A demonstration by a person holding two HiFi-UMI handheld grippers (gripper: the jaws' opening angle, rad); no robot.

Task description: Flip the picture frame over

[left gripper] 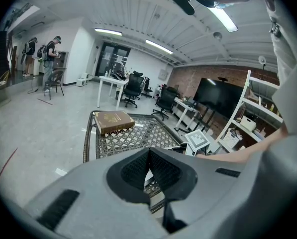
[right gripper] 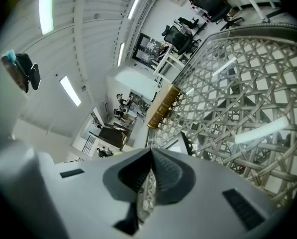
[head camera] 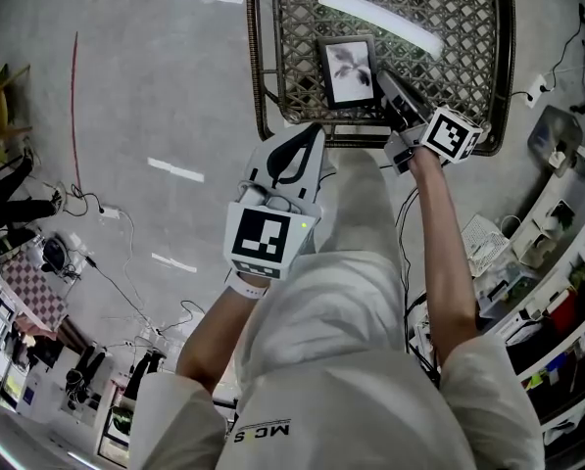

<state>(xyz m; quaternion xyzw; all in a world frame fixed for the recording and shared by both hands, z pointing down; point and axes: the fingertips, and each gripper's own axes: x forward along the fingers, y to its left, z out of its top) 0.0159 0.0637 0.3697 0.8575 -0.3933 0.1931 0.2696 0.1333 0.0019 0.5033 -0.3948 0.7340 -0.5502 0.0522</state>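
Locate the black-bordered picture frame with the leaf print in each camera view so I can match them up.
Head view: the black-bordered picture frame lies picture side up, upper centre, on the metal lattice table.
Left gripper view: not made out; the left gripper covers the table's near part.
Right gripper view: only its dark edge shows, low centre, just above the jaw tips.
Shared landmark: the lattice table.

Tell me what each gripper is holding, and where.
Nothing. Left gripper and right gripper are both shut empty; the picture frame sits free.
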